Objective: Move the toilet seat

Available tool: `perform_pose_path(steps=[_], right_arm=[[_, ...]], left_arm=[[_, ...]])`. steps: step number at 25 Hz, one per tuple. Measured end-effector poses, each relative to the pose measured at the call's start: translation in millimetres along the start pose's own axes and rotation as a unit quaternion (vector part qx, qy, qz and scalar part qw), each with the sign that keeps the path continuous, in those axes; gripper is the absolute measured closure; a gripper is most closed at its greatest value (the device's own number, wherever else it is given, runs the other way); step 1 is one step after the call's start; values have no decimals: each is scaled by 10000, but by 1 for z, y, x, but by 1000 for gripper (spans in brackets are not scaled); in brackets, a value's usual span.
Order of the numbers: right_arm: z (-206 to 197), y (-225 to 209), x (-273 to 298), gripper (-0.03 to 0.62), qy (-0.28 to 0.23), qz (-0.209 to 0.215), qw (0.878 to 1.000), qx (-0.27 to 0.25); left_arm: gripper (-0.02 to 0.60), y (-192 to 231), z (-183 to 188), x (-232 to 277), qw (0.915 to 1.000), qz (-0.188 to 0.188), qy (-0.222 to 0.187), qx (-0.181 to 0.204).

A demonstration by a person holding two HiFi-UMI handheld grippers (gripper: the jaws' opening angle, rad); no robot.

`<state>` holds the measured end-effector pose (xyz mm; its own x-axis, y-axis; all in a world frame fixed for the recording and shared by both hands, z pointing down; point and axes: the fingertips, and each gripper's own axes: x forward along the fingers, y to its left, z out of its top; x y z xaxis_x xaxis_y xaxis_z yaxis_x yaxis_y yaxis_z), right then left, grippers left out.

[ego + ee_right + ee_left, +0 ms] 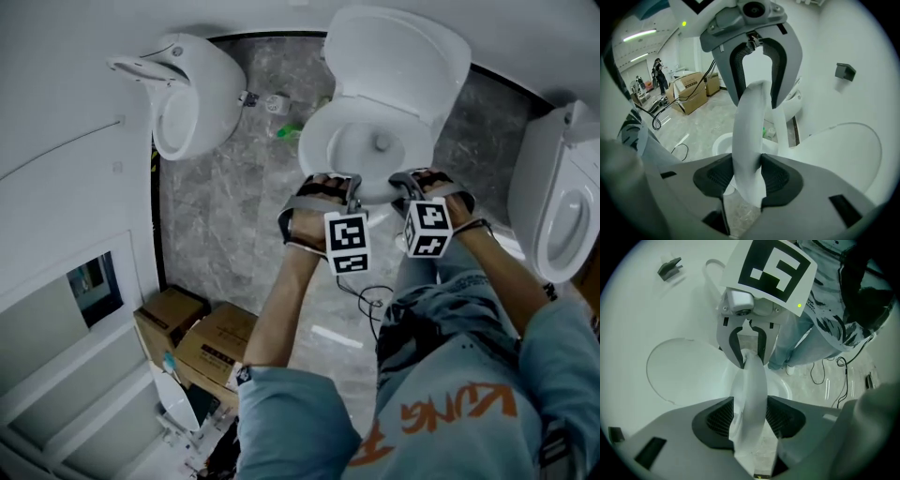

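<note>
Gripping the toilet seat with both tools at its front rim, side by side. The left gripper and right gripper both point steeply down, marker cubes toward the camera.

Left gripper view: the left gripper has both ribbed pads pressed on the white seat rim, so it's clamped, not just straddling. The right gripper shows further along the same rim, also biting on it.

Right gripper view: same story mirrored. The right gripper is closed on the seat rim, pads in contact on both sides, and the left gripper is clamped further along it.

Seat position: on the toilet at top centre of the head view. The front edge looks lifted off the bowl, with bowl and floor visible under it in the right gripper view. The lid stands up behind.

Surroundings: a urinal on the wall to the left, another white fixture to the right, and grey marbled floor. Cardboard boxes sit lower left and a cable lies on the floor near the person's legs.
</note>
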<state>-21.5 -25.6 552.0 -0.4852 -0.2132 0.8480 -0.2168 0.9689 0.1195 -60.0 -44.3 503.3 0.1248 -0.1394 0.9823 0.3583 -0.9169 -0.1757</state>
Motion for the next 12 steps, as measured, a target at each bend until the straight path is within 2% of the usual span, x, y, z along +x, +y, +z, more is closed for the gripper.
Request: perform_pose_path(steps=[2,6,12], right_arm=[[-1,-10,-7,424,-45,-82,9999,145],[-4,-32,-22,437,-122,-248,9987,422],[-17,-70,-42,454,-253,-452,9946,894]], left_arm=[[386,12,0,-5,9998,-8,101,180],[432,38,-5,-8,9969,12,413,666],[483,86,9,-9,9937,109,428,1025]])
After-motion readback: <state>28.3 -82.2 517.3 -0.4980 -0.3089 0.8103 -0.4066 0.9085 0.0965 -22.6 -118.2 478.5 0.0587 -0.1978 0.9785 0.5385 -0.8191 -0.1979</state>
